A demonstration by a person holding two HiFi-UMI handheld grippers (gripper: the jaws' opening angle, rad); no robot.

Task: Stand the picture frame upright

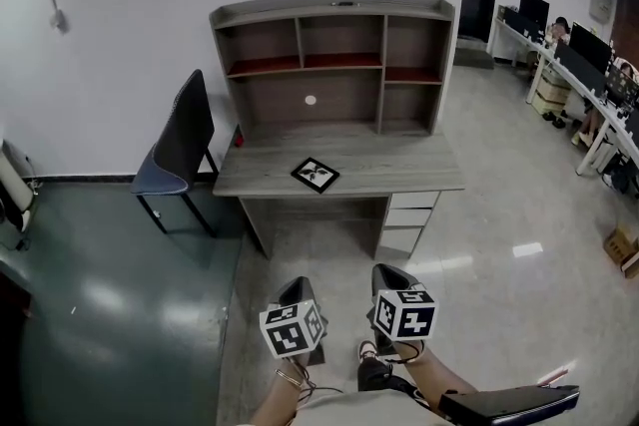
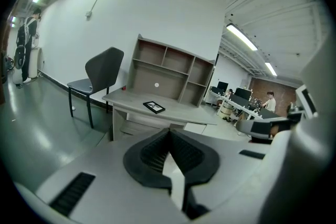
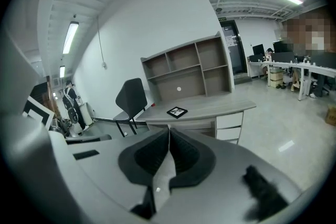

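Nothing is getting done yet: the frame is lying flat on the surface, mid-picture in the head view. The left claw and right claw are hovering low in that view, well apart from it, both pinched closed on nothing. No legible writing is showing anywhere.

Black picture frame, grey wood-grain desk, dark grey chair, white wall.
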